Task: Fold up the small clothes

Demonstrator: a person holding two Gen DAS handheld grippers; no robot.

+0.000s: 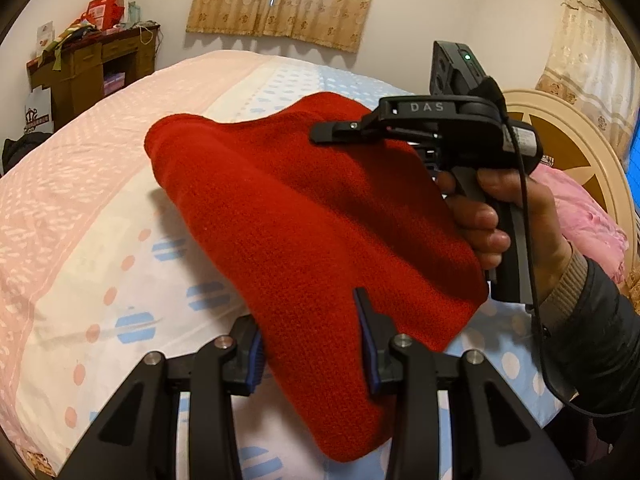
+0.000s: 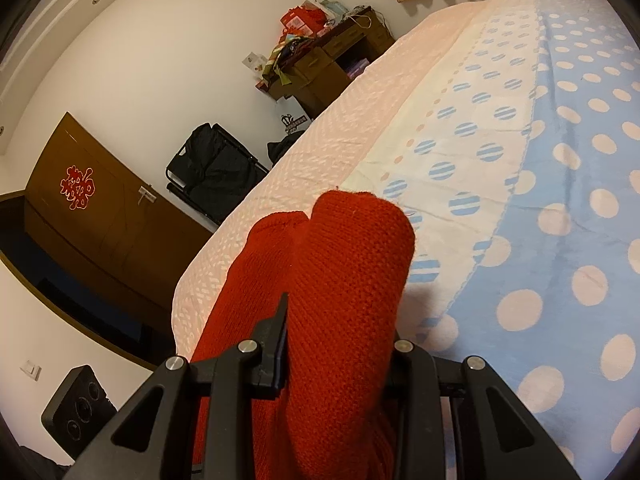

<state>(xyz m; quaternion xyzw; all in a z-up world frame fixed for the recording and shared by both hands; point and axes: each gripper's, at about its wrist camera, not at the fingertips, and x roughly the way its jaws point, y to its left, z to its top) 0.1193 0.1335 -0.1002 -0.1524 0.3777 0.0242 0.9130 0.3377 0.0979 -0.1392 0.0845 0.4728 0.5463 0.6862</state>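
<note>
1. A red knit [image 1: 304,216] is held up over the bed [image 1: 100,208], stretched between the two tongs.
2. The left tongs [image 1: 316,344] pinch the knit's near edge: the cloth passes between the blue-padded fingers [image 1: 370,344] and hangs down below them.
3. In the left wrist view the right tongs [image 1: 332,133] reach onto the knit's upper right edge; a hand [image 1: 500,216] in a dark sleeve [image 1: 592,332] grips their handle. A black cable [image 1: 528,240] runs down past the hand.
4. In the right wrist view the right tongs [image 2: 340,344] clamp a thick fold of the knit [image 2: 340,280]; the cloth fills the gap between the fingers, and a rounded bulge of it sticks out past their tips.
5. The knit's far end droops toward the bed, over the white band with blue striped dots.
6. The bedspread is pink on the far side of the knit, white in the middle, and blue with pale dots [image 2: 580,200] on the near side.
7. Beyond the bed stands a brown cabinet [image 1: 96,76] with clutter on top, and a patterned curtain [image 1: 284,0] hangs on the wall.
8. To the right of the bed lies a pink pillow [image 1: 580,216] against a round-topped headboard [image 1: 576,148].
</note>
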